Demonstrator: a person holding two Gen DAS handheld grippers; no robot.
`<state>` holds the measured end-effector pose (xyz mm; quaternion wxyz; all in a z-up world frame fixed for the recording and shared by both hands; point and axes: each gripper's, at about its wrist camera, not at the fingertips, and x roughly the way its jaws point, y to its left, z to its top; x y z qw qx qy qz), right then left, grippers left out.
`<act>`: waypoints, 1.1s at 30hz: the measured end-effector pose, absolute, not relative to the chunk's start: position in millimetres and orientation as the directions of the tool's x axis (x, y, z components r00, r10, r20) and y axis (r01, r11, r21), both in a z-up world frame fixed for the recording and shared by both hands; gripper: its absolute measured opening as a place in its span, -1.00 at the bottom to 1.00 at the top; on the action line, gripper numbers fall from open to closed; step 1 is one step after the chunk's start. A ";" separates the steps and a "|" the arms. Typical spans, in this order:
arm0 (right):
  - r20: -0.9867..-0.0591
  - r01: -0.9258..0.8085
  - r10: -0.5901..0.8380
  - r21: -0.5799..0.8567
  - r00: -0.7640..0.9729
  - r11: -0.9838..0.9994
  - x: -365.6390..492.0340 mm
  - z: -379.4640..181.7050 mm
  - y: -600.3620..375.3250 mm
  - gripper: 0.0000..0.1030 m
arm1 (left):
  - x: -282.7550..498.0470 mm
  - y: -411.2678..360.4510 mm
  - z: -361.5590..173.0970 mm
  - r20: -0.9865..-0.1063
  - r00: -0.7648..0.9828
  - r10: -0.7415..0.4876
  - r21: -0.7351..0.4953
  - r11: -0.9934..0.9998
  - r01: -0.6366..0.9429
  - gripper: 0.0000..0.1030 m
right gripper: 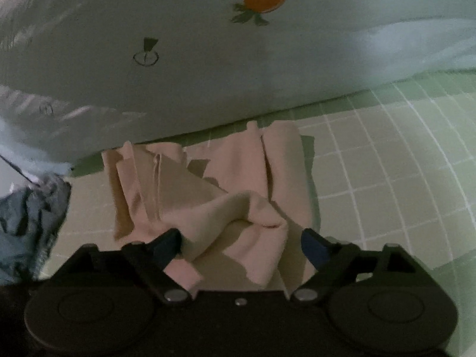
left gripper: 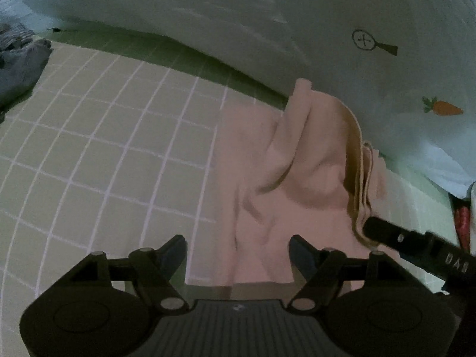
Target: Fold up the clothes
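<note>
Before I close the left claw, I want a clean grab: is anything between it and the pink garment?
Nothing visible. The open left claw hovers directly over the crumpled pale pink fabric garment; the right claw touches its far edge, off to the side.

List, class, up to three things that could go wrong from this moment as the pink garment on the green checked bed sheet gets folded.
1. The right gripper is open around a raised bunch of the pink garment; closing here could pinch several layers and lock in creases.
2. The left gripper is open and holds nothing, so a one-sided pull may drag the cloth across the green checked sheet.
3. The carrot-print quilt lies close behind; the far edge could slip beneath it.
</note>
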<state>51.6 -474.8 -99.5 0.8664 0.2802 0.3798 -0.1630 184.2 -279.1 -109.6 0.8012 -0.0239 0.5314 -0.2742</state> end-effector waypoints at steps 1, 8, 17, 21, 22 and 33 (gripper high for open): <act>-0.746 0.488 -0.072 0.356 0.662 0.797 51.0 -97.1 -476.2 0.74 | 186.5 -280.2 -109.7 -0.836 0.288 -0.466 -0.330 0.848 0.415 0.49; -0.669 0.465 -0.189 0.261 0.719 0.846 35.5 -72.7 -474.2 0.75 | 203.2 -283.8 -109.6 -0.829 0.326 -0.454 -0.321 0.864 0.387 0.45; -0.688 0.406 -0.132 0.252 0.714 0.879 48.1 -85.7 -472.1 0.75 | 211.4 -282.9 -110.0 -0.810 0.366 -0.459 -0.333 0.873 0.356 0.32; -0.670 0.337 -0.111 0.217 0.734 0.916 54.8 -79.8 -475.2 0.75 | 222.3 -289.0 -112.7 -0.807 0.378 -0.453 -0.329 0.878 0.347 0.31; -0.667 0.334 -0.108 0.221 0.738 0.916 55.5 -78.7 -478.9 0.75 | 223.3 -289.8 -112.7 -0.808 0.380 -0.451 -0.326 0.879 0.348 0.31; -0.747 0.639 -0.341 0.144 0.571 0.755 75.7 -92.7 -529.9 0.66 | 207.7 -284.7 -113.1 -0.814 0.335 -0.475 -0.351 0.861 0.367 0.29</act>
